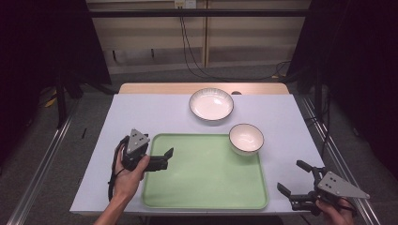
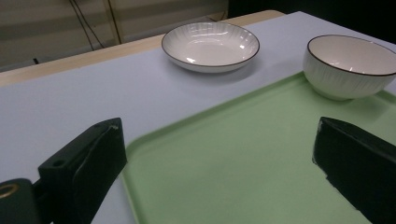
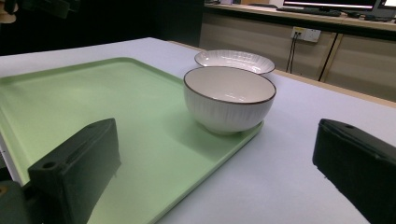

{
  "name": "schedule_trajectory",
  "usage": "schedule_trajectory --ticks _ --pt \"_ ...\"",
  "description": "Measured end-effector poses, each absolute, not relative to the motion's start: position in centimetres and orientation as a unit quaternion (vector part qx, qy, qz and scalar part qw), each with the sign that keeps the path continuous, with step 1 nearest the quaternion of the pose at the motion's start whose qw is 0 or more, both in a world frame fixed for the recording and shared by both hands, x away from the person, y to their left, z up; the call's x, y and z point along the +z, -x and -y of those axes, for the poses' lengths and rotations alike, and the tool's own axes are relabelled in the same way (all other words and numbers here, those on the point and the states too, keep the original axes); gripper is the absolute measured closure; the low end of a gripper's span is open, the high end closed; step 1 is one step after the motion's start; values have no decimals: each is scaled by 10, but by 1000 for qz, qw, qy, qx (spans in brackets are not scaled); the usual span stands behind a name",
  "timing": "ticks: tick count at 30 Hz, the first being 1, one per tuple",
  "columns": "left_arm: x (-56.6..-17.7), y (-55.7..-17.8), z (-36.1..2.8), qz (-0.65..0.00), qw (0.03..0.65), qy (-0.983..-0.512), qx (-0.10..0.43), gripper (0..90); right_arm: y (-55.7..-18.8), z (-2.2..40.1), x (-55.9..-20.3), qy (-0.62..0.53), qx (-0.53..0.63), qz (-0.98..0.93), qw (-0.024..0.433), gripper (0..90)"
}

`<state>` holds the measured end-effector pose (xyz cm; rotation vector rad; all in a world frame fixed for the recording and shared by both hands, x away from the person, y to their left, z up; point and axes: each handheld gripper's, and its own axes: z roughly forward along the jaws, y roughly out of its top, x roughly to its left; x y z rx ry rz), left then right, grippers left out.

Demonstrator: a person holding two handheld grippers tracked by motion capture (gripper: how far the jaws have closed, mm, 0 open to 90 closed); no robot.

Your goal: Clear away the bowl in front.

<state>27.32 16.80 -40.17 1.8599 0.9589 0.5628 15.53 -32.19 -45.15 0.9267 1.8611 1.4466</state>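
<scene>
The deep bowl already sat in the green tray's far right corner, while the shallow dish rested on the table beyond it. We held both the left gripper and right gripper spread wide, gripping nothing; presumably the dish remained.

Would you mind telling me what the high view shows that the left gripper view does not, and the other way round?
The high view alone takes in both hands, the left gripper at the tray's left edge, the right gripper off its near right corner, and the floor and cables beyond the table. The left gripper view alone gives a close look between its own open jaws at the tray's near-left corner. Both share the green tray, the deep bowl in its far right corner, and the shallow plate on the table beyond it.
</scene>
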Motion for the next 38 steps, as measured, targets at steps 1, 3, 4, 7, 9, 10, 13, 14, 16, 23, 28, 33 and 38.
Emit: schedule_trajectory --ticks 1,3,4,7,9,10,13,14,16,23,28,33,38 --pt "-403 -270 -171 -392 465 -760 230 26 -155 322 -451 -350 545 -701 299 5" --pt "-407 -264 -176 -402 467 -754 229 25 -155 323 -452 -351 545 -701 297 5" --pt "-409 -262 -178 -405 467 -752 230 22 -156 323 -452 -349 544 -703 297 5" --pt "-413 -256 -183 -420 472 -742 224 13 -157 322 -452 -348 544 -703 299 5" --pt "-416 -253 -184 -417 471 -745 223 18 -156 321 -452 -356 543 -700 297 5" --pt "-417 -250 -186 -413 462 -751 229 18 -157 322 -452 -350 541 -703 300 5" --pt "-420 -244 -192 -428 464 -742 224 19 -155 322 -452 -352 541 -702 302 5" --pt "-421 -241 -195 -430 461 -742 228 19 -155 323 -452 -353 540 -702 301 5" --pt "-421 -235 -203 -445 458 -733 235 25 -156 324 -452 -351 540 -702 303 5" --pt "-426 -211 -222 -451 465 -717 258 23 -155 323 -451 -354 541 -702 300 5" --pt "-429 -206 -230 -458 480 -704 253 20 -156 322 -451 -351 539 -703 304 5" --pt "-424 -202 -230 -466 495 -688 254 16 -157 322 -452 -351 537 -707 298 5" --pt "-426 -204 -228 -460 497 -696 240 15 -159 323 -451 -352 534 -707 303 5"
